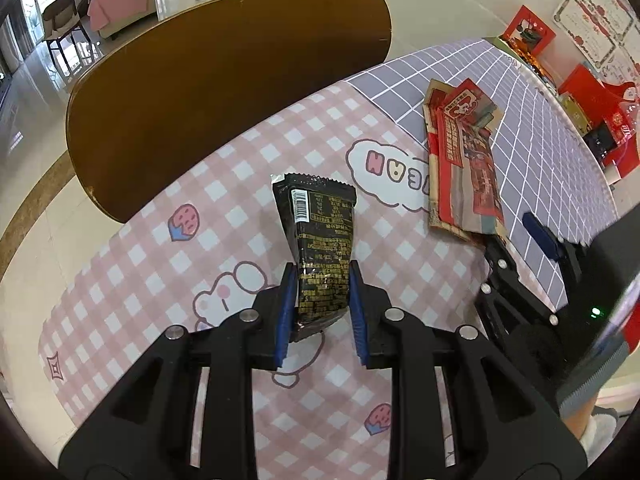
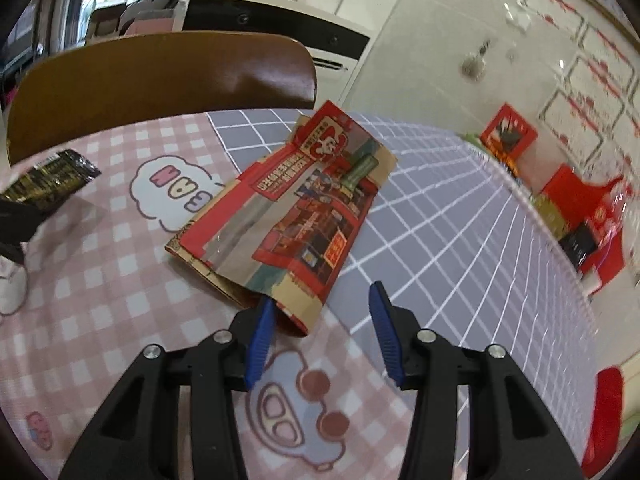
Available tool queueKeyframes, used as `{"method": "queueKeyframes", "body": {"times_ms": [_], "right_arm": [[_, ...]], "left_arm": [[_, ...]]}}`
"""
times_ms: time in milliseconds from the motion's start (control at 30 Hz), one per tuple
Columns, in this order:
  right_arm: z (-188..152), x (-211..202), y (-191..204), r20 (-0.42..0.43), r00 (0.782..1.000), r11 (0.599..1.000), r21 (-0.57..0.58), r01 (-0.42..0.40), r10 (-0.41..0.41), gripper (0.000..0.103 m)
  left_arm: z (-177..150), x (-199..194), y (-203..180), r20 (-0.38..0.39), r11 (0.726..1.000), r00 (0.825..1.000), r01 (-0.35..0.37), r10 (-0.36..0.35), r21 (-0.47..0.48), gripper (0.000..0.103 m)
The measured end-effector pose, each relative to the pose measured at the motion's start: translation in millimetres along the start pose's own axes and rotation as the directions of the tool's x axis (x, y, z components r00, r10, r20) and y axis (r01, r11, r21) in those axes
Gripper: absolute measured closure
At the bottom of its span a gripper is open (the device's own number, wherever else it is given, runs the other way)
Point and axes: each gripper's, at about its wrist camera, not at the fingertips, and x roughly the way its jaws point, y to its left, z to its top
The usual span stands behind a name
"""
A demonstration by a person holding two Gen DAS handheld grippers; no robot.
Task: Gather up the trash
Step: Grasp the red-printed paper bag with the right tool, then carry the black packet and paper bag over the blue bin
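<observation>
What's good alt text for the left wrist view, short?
The left gripper is shut on a black snack wrapper, held above a pink checked tablecloth. To the right a red paper bag lies flat, with the right gripper at its near end; a brown chair back stands behind the table.

Black wrapper (image 1: 320, 248), pink-checked tablecloth (image 1: 140, 272)

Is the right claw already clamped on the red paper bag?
No: the right claw stands open, the red paper bag lying just beyond it.
</observation>
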Motion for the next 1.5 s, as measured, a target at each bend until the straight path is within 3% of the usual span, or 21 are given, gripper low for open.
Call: {"method": "queueKeyframes", "body": {"times_ms": [33, 133, 367, 533, 667, 767, 867, 967, 1100, 1333, 1500], "right_arm": [[2, 1, 2, 0.008, 1.000, 1.000, -0.020, 0.010, -0.010, 0.059], [4, 6, 9, 0.007, 1.000, 0.998, -0.064, 0.017, -0.016, 0.088], [10, -29, 9, 0.059, 0.998, 0.999, -0.028, -0.031, 0.033, 0.101], [21, -83, 16, 0.082, 0.981, 0.983, 0.035, -0.181, 0.177, 0.101], [28, -123, 31, 0.080, 0.949, 0.941, 0.127, -0.313, 0.304, 0.101], [33, -156, 60, 0.078, 0.909, 0.896, 0.153, -0.416, 0.409, 0.101], [38, -184, 89, 0.077, 0.883, 0.873, 0.135, -0.469, 0.463, 0.101], [39, -221, 128, 0.069, 0.839, 0.827, 0.146, -0.543, 0.539, 0.101], [32, -266, 177, 0.059, 0.805, 0.794, 0.141, -0.592, 0.590, 0.101], [3, -326, 265, -0.011, 0.722, 0.712, 0.173, -0.680, 0.692, 0.101], [-22, -349, 323, -0.124, 0.663, 0.674, 0.196, -0.713, 0.738, 0.101]], "left_arm": [[-1, -1, 1, 0.001, 1.000, 1.000, -0.001, 0.001, -0.002, 0.078], [-2, -3, 4, 0.004, 1.000, 1.000, 0.000, 0.000, -0.010, 0.078], [-6, -25, 23, 0.030, 0.998, 0.999, 0.013, -0.012, -0.055, 0.078], [-13, -57, 45, 0.073, 0.995, 0.997, 0.034, -0.027, -0.099, 0.078], [-28, -96, 76, 0.121, 0.992, 0.993, 0.024, -0.009, -0.126, 0.078], [-45, -126, 104, 0.150, 0.989, 0.989, 0.006, 0.017, -0.151, 0.078], [-66, -154, 135, 0.168, 0.983, 0.985, -0.009, 0.040, -0.181, 0.078], [-93, -184, 173, 0.184, 0.977, 0.981, -0.025, 0.065, -0.210, 0.078], [-135, -218, 224, 0.176, 0.967, 0.980, -0.043, 0.090, -0.252, 0.078], [-200, -261, 297, 0.147, 0.953, 0.980, -0.088, 0.136, -0.290, 0.078], [-234, -269, 339, 0.108, 0.935, 0.984, -0.097, 0.141, -0.341, 0.078]]}}
